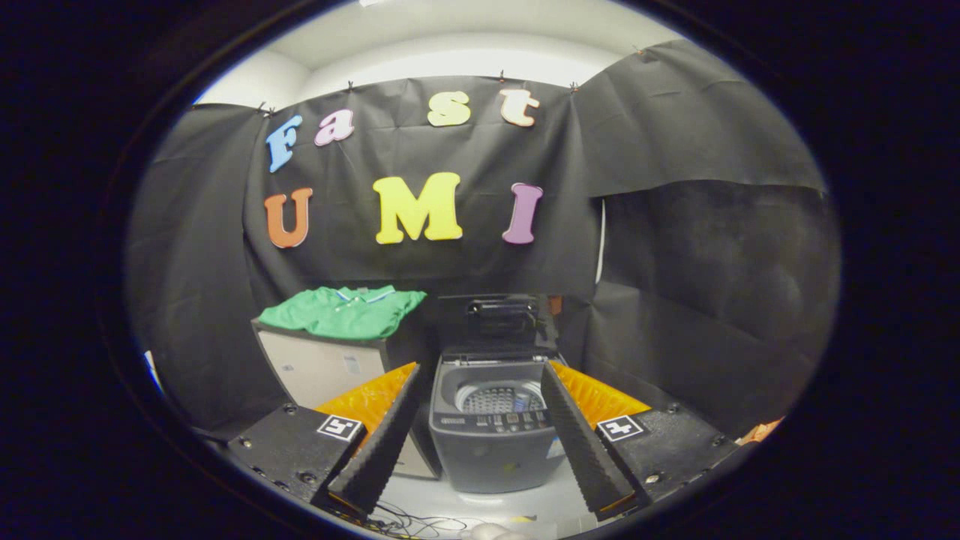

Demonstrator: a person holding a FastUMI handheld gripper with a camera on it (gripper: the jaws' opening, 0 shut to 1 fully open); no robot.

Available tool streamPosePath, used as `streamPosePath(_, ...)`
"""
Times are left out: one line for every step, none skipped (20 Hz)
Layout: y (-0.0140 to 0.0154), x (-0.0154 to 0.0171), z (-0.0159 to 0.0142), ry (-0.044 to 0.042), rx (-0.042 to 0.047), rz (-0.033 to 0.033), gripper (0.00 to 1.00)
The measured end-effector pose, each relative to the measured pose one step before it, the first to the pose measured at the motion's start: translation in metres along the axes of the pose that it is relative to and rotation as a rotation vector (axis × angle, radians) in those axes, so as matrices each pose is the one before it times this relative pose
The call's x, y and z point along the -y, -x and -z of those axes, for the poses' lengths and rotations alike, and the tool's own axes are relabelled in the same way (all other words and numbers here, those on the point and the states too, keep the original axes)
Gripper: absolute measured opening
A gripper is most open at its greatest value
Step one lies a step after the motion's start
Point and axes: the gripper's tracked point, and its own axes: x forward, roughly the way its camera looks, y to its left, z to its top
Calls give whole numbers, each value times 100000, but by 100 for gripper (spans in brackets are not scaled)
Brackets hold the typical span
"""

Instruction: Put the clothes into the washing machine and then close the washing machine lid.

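A small grey washing machine point(491, 435) stands straight ahead, framed between my two fingers. Its lid point(501, 321) is raised upright at the back, and the perforated metal drum point(500, 399) shows inside. A folded green shirt point(343, 311) lies on top of a box point(322, 367) to the left of the machine, beyond my left finger. My gripper point(480, 379) is open, fingers spread wide on either side of the machine, with nothing held between them.
The box under the shirt stands close against the machine's left side. Black cloth walls close in behind and on the right. Loose cables point(420, 521) lie on the light floor just below my fingers.
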Motion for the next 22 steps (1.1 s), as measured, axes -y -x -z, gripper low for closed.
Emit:
streamPosePath(-1813, -533, -1041, -385, 464, -1366, 99)
streamPosePath(-1522, -790, -1036, 38, -116, -1624, 99)
streamPosePath(-1566, -930, -944, 98, 943, -1944, 99)
streamPosePath(-1620, -773, -992, 172, 851, -1559, 99)
streamPosePath(-1657, -879, -369, 712, -528, -1967, 99)
streamPosePath(-1568, -786, -327, 618, -1352, -1867, 99)
streamPosePath(-1633, -748, -461, -41, -626, -1615, 99)
streamPosePath(-1657, -1017, -582, -589, -5, -2015, 99)
streamPosePath(-1589, -894, -287, -523, -947, -1414, 99)
streamPosePath(-1559, -803, -182, -665, -1627, -540, 99)
streamPosePath(-1571, -532, -82, -996, -2229, 176, 99)
streamPosePath(-1391, -912, -142, -1388, -2139, -1140, 99)
streamPosePath(-1502, -1202, -243, -1486, -2089, -1594, 99)
streamPosePath(-1477, -968, -214, -1255, -2174, -851, 99)
streamPosePath(-1396, -943, -180, -714, -1791, -751, 99)
streamPosePath(-1454, -889, -279, -149, -1156, -881, 99)
streamPosePath(-1227, -868, -281, -528, -736, -454, 99)
streamPosePath(-1171, -852, -309, -277, -482, -791, 99)
streamPosePath(-1157, -877, -89, -181, -800, -705, 99)
streamPosePath(-1054, -722, -96, -331, -1131, -221, 99)
streamPosePath(-1156, -842, 71, -306, -1206, -342, 99)
streamPosePath(-1012, -927, 206, -533, -2153, -231, 99)
